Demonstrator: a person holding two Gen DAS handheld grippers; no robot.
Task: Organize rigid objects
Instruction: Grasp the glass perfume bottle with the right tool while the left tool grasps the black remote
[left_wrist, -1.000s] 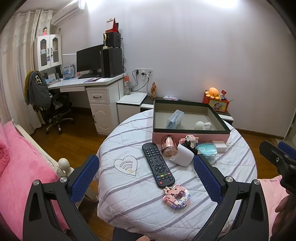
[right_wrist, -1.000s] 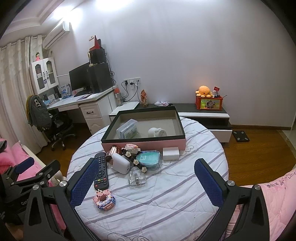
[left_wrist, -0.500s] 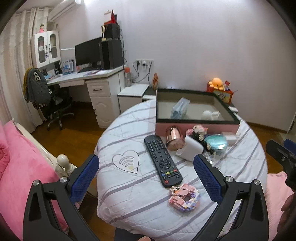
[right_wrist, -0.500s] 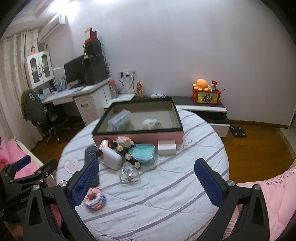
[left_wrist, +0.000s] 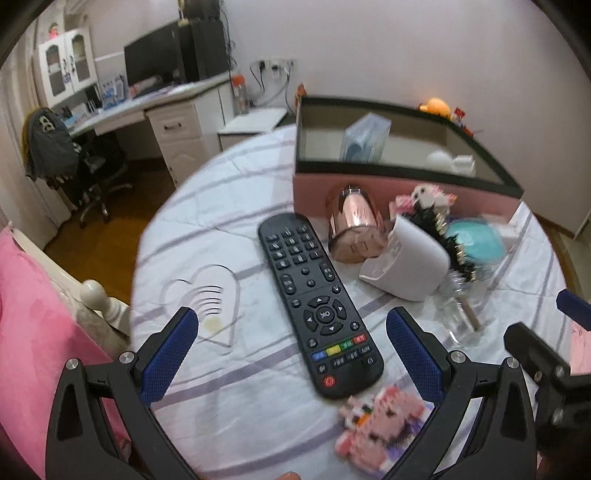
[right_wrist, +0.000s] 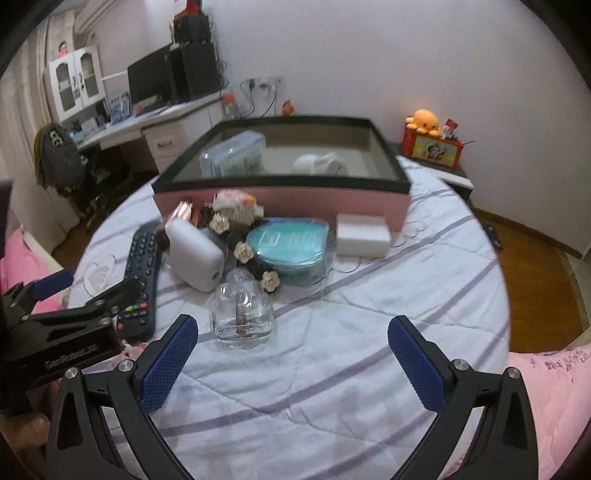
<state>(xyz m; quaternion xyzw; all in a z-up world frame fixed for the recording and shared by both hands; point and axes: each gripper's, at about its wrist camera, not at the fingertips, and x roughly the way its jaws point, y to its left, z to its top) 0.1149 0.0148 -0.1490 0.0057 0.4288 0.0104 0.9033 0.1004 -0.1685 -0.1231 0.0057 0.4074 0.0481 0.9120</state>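
remote control (left_wrist: 318, 302) lies flat on the striped counter (left_wrist: 229, 398), between the wide-open fingers of the left hand-held gripper (left_wrist: 291, 360), not touched. right hand-held gripper (right_wrist: 291, 363) also wide, empty, glass bottle (right_wrist: 242, 312) just beyond it. pink box (right_wrist: 280, 173) far.

Glossy coppery metal cup (left_wrist: 352, 225), matt black plastic remote (left_wrist: 317, 302).
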